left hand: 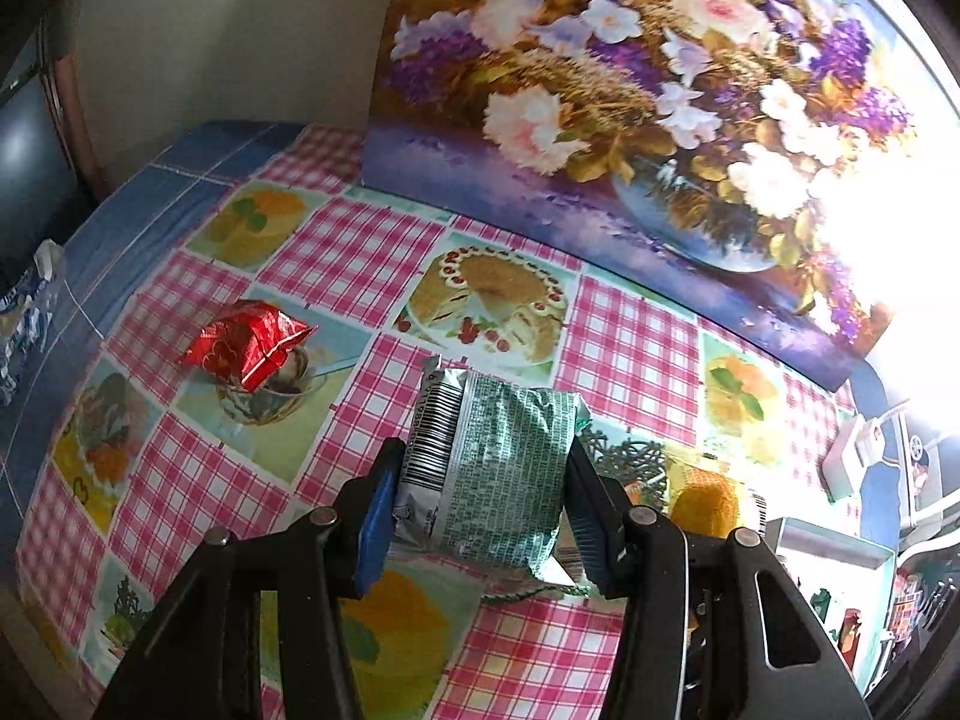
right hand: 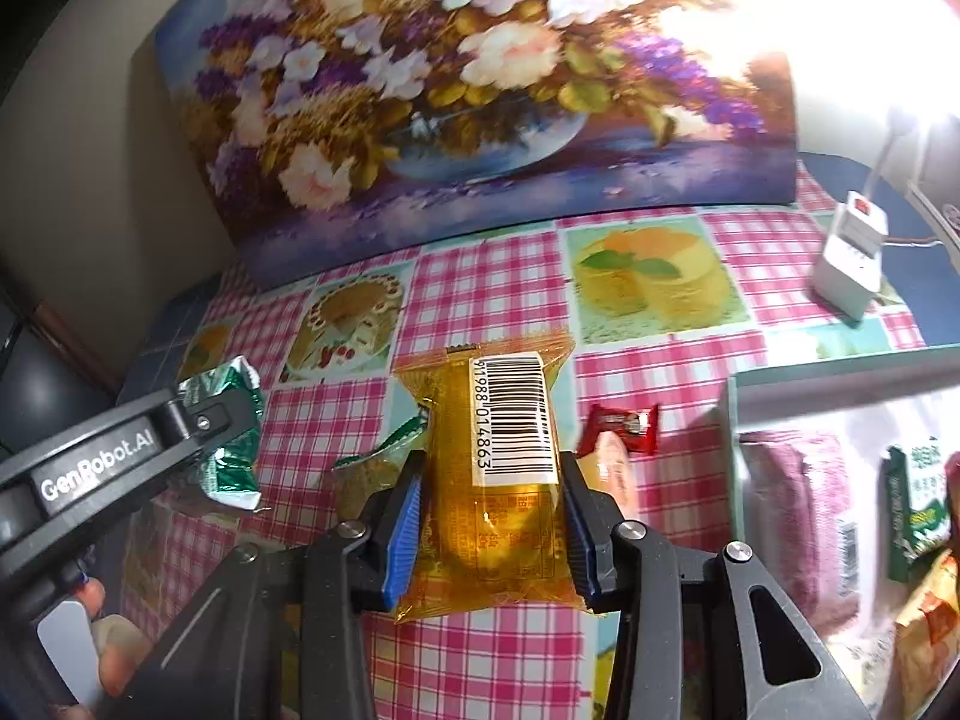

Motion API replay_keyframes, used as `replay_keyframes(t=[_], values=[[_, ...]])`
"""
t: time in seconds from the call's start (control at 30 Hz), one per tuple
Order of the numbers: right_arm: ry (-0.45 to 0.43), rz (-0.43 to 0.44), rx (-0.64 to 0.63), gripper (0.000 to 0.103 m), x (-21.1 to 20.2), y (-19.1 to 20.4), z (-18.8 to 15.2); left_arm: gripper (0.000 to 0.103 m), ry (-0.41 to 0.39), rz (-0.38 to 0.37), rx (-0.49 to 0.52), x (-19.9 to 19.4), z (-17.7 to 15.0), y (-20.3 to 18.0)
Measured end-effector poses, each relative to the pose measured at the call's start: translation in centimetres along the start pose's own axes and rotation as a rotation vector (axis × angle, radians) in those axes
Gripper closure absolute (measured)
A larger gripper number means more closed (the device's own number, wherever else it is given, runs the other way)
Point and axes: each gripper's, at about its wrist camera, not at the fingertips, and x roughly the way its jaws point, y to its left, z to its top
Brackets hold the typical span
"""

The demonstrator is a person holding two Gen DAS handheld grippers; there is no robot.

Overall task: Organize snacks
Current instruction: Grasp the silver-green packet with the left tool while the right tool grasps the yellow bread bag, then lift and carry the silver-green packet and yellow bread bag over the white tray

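My left gripper point(left hand: 485, 457) is shut on a green and silver snack packet point(left hand: 510, 468), held above the checked tablecloth point(left hand: 360, 252). A crumpled red packet point(left hand: 246, 339) lies on the cloth to its left. My right gripper point(right hand: 492, 468) is shut on an orange see-through packet point(right hand: 480, 540) with a white barcode label. In the right wrist view the left gripper point(right hand: 231, 426) with its green packet point(right hand: 231, 474) hangs at the left. Under the right gripper lie another green packet point(right hand: 375, 459), a small red packet point(right hand: 624, 426) and a pink one point(right hand: 615, 468).
A pale box point(right hand: 735, 408) at the right holds several packets. A flower painting point(right hand: 480, 90) leans against the wall at the back. A white power strip point(right hand: 852, 252) sits at the far right. A hand point(right hand: 114, 654) shows at the lower left.
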Motion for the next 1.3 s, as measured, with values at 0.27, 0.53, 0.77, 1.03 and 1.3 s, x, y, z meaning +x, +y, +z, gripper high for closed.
replay_keyframes(t=[0.27,0.53,0.77,1.03,1.3], values=[[-0.031,-0.007,0.05,0.059,-2.8,-1.3,-0.3,0.05,-0.06,0.02,0.036,-2.8,-0.3,-1.0],[-0.066,-0.017,0.095,0.059,-5.9,-2.3,-0.5,0.05,-0.087,0.001,0.081,-4.7,-1.1,-2.4],[-0.1,-0.009,0.151,0.059,-8.3,-4.1,-1.1,0.05,-0.12,-0.002,0.133,-6.3,-1.7,-4.1],[-0.128,-0.054,0.206,0.059,-9.7,-7.1,-0.8,0.05,-0.147,-0.041,0.204,-7.6,-2.4,-6.7],[-0.161,-0.117,0.302,0.059,-11.5,-11.7,-0.5,0.05,-0.124,-0.099,0.218,-7.7,-2.8,-7.8]])
